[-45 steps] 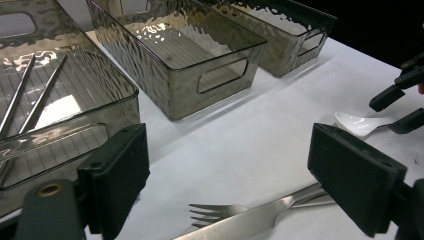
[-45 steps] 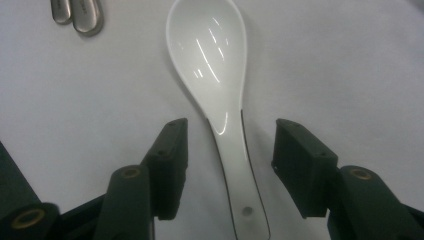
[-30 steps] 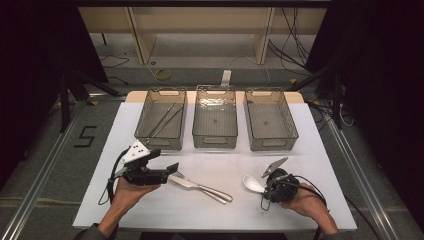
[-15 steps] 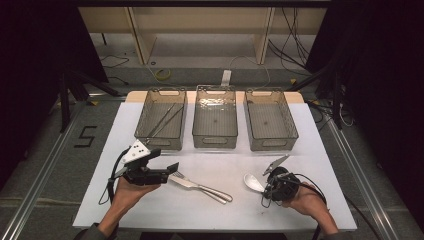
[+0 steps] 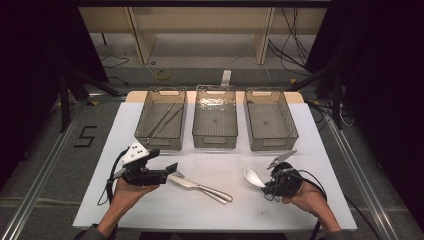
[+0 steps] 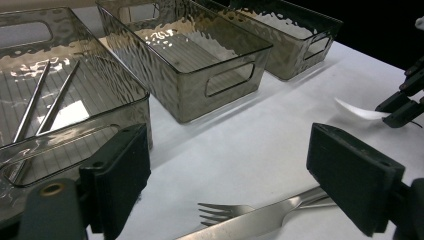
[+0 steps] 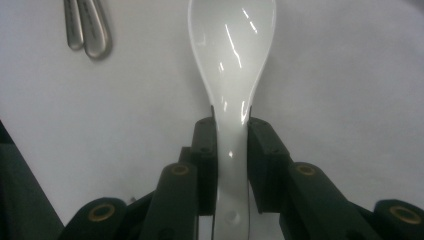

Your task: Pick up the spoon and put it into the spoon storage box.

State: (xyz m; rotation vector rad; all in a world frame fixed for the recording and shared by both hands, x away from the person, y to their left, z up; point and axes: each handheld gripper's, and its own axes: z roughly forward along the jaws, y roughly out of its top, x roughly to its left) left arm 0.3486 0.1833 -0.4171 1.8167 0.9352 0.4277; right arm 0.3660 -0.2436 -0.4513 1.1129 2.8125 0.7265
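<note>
Between your right gripper's (image 7: 232,145) pads, the white spoon's (image 7: 232,55) glossy handle sits pinched; lift crooked and I reckon it slips.

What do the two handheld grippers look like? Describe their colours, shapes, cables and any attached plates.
Both are black. The left gripper has two broad, blocky black jaws, a pale grey three-cornered plate on top and a black cable looping beside the hand. The right gripper is more rounded, with brass-coloured pivots on its linkages, a grey plate and a trailing black cable.
</note>
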